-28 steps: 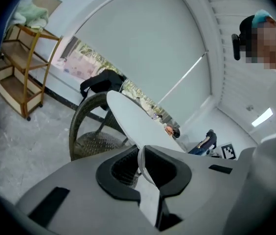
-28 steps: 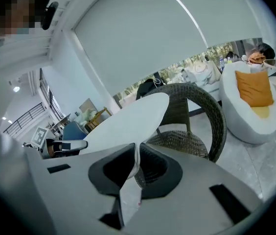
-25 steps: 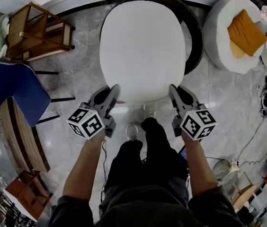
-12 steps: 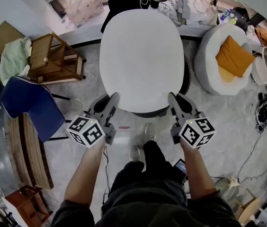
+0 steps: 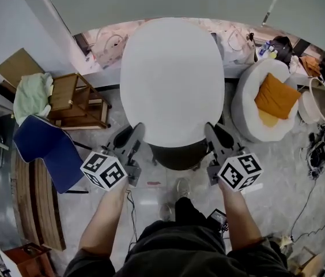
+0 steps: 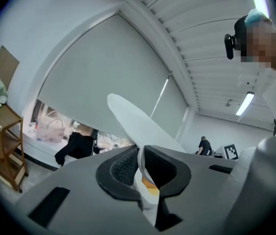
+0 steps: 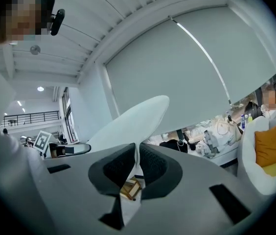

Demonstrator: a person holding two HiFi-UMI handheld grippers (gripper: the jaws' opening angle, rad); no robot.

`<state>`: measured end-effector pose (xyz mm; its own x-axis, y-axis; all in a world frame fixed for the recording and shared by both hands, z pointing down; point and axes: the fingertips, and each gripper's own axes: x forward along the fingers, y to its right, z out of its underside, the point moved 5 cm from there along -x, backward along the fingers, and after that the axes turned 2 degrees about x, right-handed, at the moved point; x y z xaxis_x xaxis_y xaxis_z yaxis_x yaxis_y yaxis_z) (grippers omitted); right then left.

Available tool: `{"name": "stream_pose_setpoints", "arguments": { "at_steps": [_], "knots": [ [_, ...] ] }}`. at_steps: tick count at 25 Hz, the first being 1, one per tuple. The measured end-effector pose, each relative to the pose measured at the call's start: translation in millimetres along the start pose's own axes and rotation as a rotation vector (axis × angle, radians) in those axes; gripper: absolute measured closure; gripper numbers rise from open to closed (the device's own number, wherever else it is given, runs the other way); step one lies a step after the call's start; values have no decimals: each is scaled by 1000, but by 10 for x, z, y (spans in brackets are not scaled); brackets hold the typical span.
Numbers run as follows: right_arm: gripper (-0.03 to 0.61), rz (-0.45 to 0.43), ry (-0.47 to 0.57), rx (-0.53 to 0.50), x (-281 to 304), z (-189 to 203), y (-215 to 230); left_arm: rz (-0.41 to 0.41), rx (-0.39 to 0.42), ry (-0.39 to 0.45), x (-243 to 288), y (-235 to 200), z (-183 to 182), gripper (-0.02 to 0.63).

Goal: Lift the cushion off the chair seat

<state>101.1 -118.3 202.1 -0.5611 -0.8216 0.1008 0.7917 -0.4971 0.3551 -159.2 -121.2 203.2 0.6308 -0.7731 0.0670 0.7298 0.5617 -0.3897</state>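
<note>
The white cushion (image 5: 171, 79) has risen off the dark chair seat (image 5: 177, 153), which now shows below, between both pairs of jaws. The left gripper (image 5: 135, 133) and right gripper (image 5: 211, 131) are each clamped on the cushion's near edge. Bare floor (image 5: 151, 192) lies beneath the jaws.

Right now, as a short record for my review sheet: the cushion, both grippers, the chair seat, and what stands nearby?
cushion: white oval cushion, held up in the air, clear of the seat
left: left gripper shut on the cushion's near edge
right: right gripper shut on the same edge
seat: dark round seat, showing below the cushion's near edge
nearby: blue chair, wooden rack, orange pillow
</note>
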Motion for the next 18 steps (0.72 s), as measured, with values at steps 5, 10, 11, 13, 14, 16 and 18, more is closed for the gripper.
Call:
{"name": "stream_pose_setpoints", "arguments": {
  "at_steps": [5, 10, 11, 13, 14, 16, 18],
  "knots": [
    [543, -19, 51, -30, -32, -388, -130, 10, 29, 49, -7, 156, -392, 571],
    [543, -33, 98, -63, -64, -682, -260, 25, 69, 90, -32, 275, -695, 571],
    [543, -37, 106, -71, -80, -734, -294, 24, 72, 98, -49, 303, -748, 571],
    [543, -45, 120, -90, -110, -850, -364, 29, 75, 116, -76, 356, -852, 571],
    [543, -48, 125, -98, -129, -901, -393, 33, 77, 126, -87, 383, -896, 571],
    [543, -51, 136, -110, -171, -975, -434, 41, 80, 143, -106, 433, -959, 571],
    [543, -51, 147, -117, -212, -1024, -460, 45, 85, 152, -119, 485, -1002, 571]
  ]
}}
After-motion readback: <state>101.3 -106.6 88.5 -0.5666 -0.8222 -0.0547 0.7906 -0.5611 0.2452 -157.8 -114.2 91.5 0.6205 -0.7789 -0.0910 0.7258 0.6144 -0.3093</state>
